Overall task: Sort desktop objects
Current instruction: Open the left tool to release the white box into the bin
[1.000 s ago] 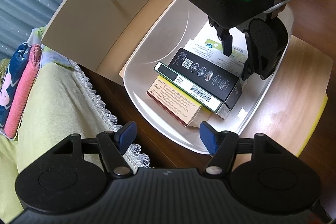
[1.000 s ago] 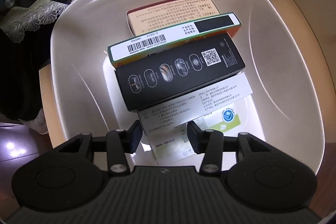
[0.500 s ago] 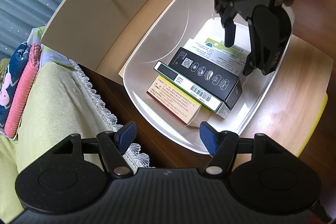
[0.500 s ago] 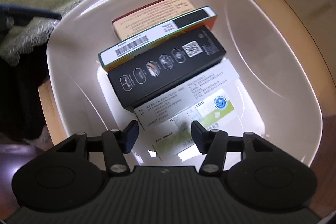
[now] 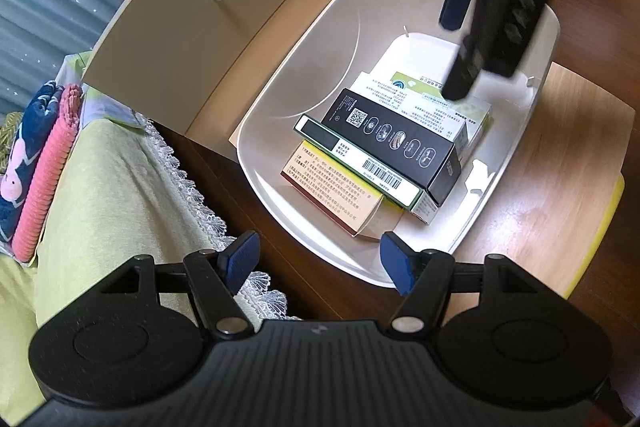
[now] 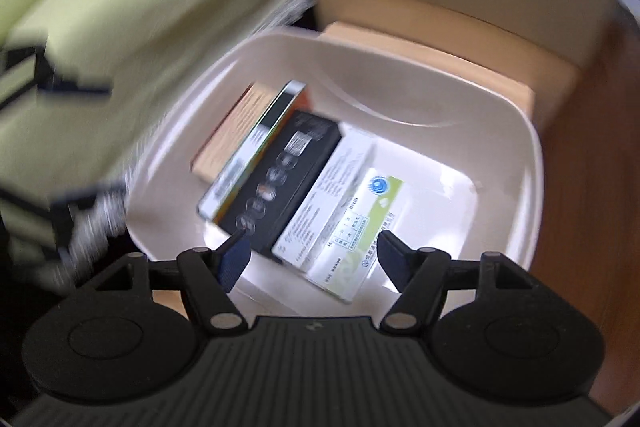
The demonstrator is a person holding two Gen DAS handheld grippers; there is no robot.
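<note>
Right gripper (image 6: 312, 257) spread, empty, above bin (image 5: 304, 39); boxes (image 5: 394, 139) stacked inside, view blurred. Left gripper (image 5: 316, 261) spread at 6 o'clock rim. Probably between picks; next: find remaining object.

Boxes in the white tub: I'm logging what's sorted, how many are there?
4, overlapping in the tub: tan box lowest, green-edged box, black box, white-green box. More may be hidden underneath.

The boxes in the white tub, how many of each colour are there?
Black box: 1
Green-edged box with barcode: 1
Tan and red box: 1
White and green box: 1
Total: 4, all in the white tub.
</note>
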